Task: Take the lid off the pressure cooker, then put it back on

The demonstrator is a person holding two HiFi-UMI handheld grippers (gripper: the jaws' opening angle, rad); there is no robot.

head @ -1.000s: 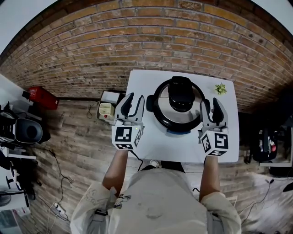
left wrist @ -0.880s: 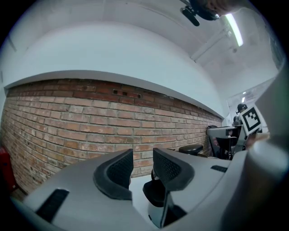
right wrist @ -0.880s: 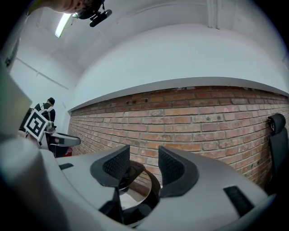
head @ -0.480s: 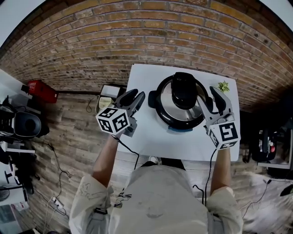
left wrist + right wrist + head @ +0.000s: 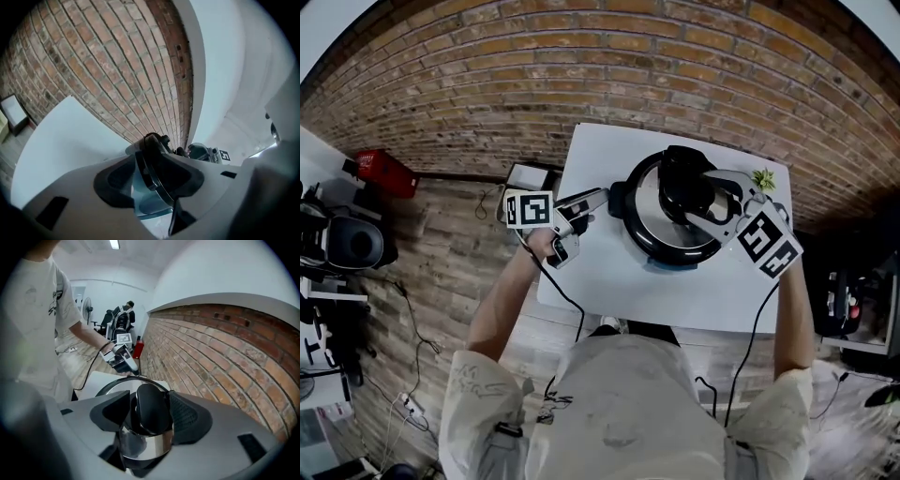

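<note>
Now, in the head view, the left gripper (image 5: 591, 208) and right gripper (image 5: 712, 199) are seen brought in against the pressure cooker (image 5: 649, 239) on the bench (image 5: 609, 281). In the left gripper view, the fingers (image 5: 117, 183), just widened, flank the cooker's side with nothing gripped. In the right gripper view, the fingers (image 5: 187, 418), just widened, straddle the handle (image 5: 150, 408) of the seated lid (image 5: 140, 446); lifting awaits their closing.

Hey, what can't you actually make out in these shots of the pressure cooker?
Inside of the pressure cooker: every view, covered by the lid.
Whether the lid is locked: head view, too small.
Green object at the table corner: head view, too small to identify.
</note>
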